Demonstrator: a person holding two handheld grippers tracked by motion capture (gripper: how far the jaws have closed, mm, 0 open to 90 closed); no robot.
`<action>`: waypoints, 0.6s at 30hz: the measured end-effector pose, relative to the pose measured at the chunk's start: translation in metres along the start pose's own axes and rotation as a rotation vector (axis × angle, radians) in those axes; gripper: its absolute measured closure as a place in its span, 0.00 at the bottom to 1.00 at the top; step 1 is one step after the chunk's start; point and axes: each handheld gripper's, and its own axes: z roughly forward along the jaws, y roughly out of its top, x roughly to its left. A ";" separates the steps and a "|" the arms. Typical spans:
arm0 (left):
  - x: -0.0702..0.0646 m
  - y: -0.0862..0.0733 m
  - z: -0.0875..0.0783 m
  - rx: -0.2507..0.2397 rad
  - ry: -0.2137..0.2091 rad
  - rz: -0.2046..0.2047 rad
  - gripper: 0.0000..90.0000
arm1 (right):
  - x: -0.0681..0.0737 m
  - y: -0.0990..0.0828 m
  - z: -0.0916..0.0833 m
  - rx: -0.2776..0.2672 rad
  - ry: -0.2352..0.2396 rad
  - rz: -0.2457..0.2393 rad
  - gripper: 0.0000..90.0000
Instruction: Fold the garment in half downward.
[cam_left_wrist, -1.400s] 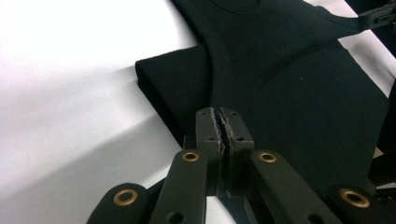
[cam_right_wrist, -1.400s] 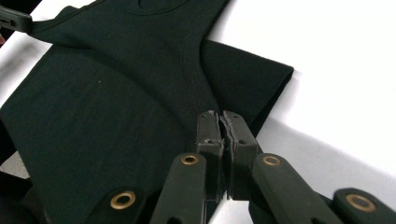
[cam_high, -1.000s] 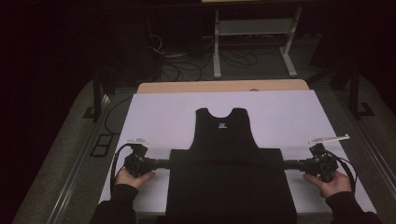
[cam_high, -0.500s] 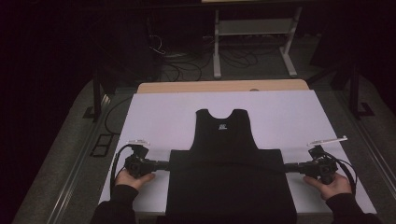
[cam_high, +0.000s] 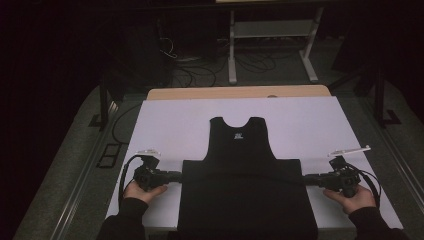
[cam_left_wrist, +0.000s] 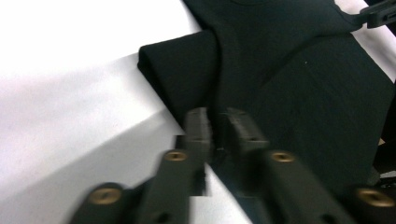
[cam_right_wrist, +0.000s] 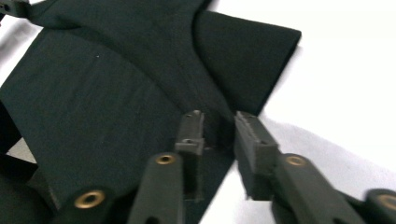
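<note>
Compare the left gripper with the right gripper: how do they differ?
The left gripper points at the black garment at its left fold end, the right gripper at its right end. The left's jaws show a narrower gap than the right's. Both have just been opening, with cloth between their jaws.

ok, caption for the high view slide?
Black shirt on white table, both tongs just opening at its folded edge.
</note>
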 end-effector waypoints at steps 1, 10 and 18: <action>-0.001 0.000 0.001 0.001 -0.002 0.006 0.79 | 0.001 0.000 0.000 -0.004 -0.005 -0.010 0.71; -0.006 0.001 -0.002 -0.054 0.063 0.034 0.41 | 0.007 0.002 -0.002 -0.076 -0.047 -0.081 0.46; -0.008 0.006 -0.005 -0.097 0.037 0.082 0.19 | 0.011 0.010 -0.001 -0.124 -0.107 -0.121 0.08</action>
